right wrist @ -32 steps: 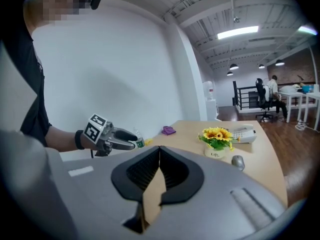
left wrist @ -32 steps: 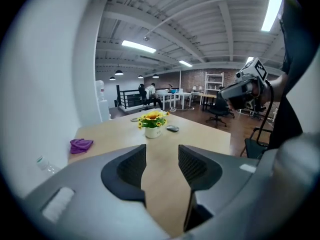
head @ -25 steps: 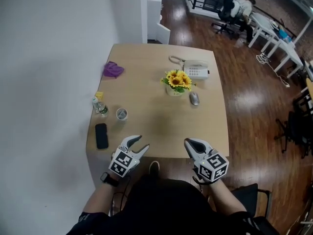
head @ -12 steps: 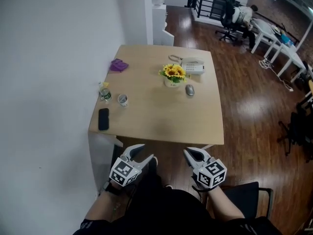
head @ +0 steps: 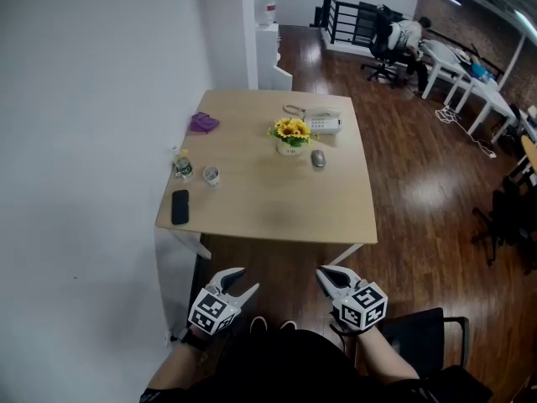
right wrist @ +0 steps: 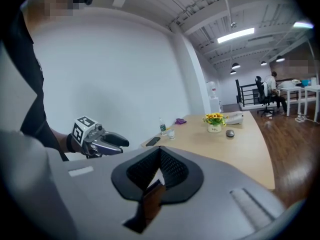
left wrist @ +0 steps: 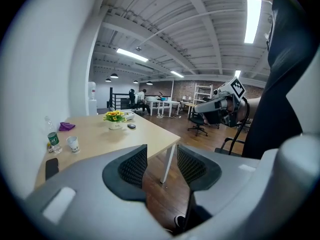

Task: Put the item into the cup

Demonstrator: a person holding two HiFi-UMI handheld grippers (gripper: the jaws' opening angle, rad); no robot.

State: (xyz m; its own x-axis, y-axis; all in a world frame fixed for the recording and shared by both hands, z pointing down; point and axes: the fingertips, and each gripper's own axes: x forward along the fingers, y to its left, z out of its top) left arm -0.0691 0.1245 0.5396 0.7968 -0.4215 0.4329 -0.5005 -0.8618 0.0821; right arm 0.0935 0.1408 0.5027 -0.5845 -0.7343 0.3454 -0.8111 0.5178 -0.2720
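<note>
Both tools are held low before the torso, side by side and well apart, with tips aimed forward and angled slightly toward each other. The left gripper [head: 242, 281] has its jaws apart with nothing between them, the left cube [head: 210, 313] faces up, and the bare left forearm [head: 172, 366] runs back to the bottom edge of the head view. The right gripper [head: 324, 272] has its jaws together, tips meeting on nothing, with the right cube [head: 367, 305] on top and the right forearm [head: 388, 358] bare and bent back toward the body.
</note>
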